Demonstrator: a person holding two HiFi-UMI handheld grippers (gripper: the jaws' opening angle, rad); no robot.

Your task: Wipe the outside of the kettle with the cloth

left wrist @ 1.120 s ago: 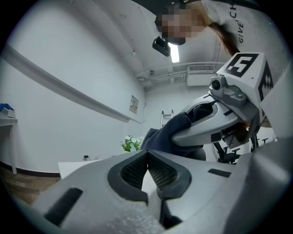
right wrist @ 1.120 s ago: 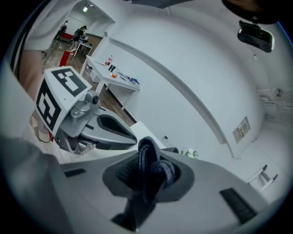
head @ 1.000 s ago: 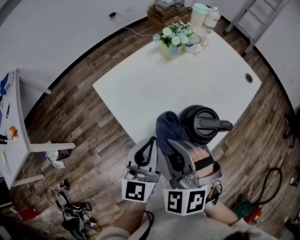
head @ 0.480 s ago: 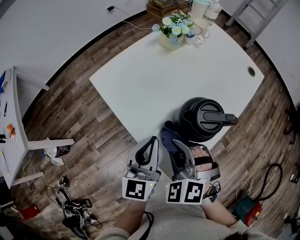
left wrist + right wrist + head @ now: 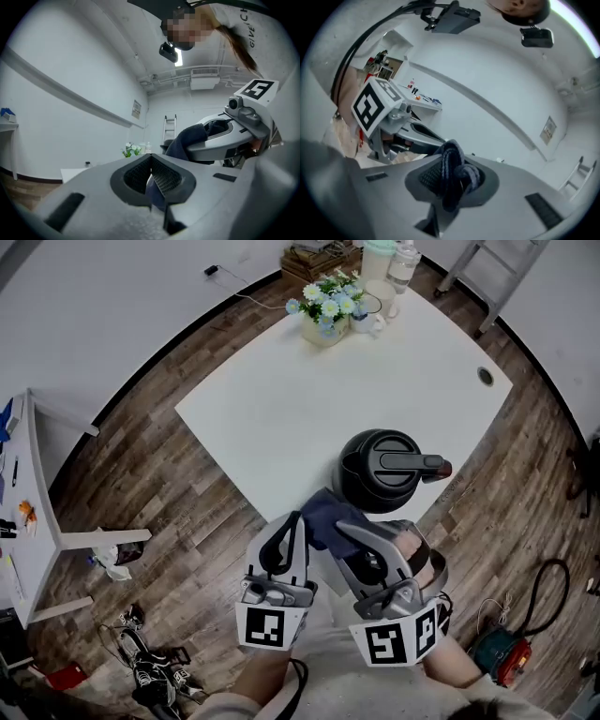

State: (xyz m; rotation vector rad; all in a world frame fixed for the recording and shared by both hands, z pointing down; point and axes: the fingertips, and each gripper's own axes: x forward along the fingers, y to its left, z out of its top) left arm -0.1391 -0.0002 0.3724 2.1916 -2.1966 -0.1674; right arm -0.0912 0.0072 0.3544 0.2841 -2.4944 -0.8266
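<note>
The black kettle (image 5: pixel 380 470) stands near the front edge of the white table (image 5: pixel 281 409), its handle pointing right. A dark blue cloth (image 5: pixel 322 514) hangs bunched at the kettle's near-left side, by the table edge. My right gripper (image 5: pixel 339 529) is shut on this cloth; in the right gripper view the cloth (image 5: pixel 452 178) is a twisted wad between the pads. My left gripper (image 5: pixel 294 523) sits just left of the cloth, shut, with nothing clearly held. The left gripper view shows its closed jaws (image 5: pixel 152 173), with the right gripper and the cloth (image 5: pixel 190 138) beyond.
A vase of flowers (image 5: pixel 323 310), cups and a pale jug (image 5: pixel 378 257) stand at the table's far end. A ladder (image 5: pixel 487 268) leans at the back right. A small side table (image 5: pixel 28 493) is at the left, and cables and tools lie on the wood floor.
The right gripper has drawn the cloth from the kettle's left side down round its near side, toward me. The left gripper stayed shut beside it.
</note>
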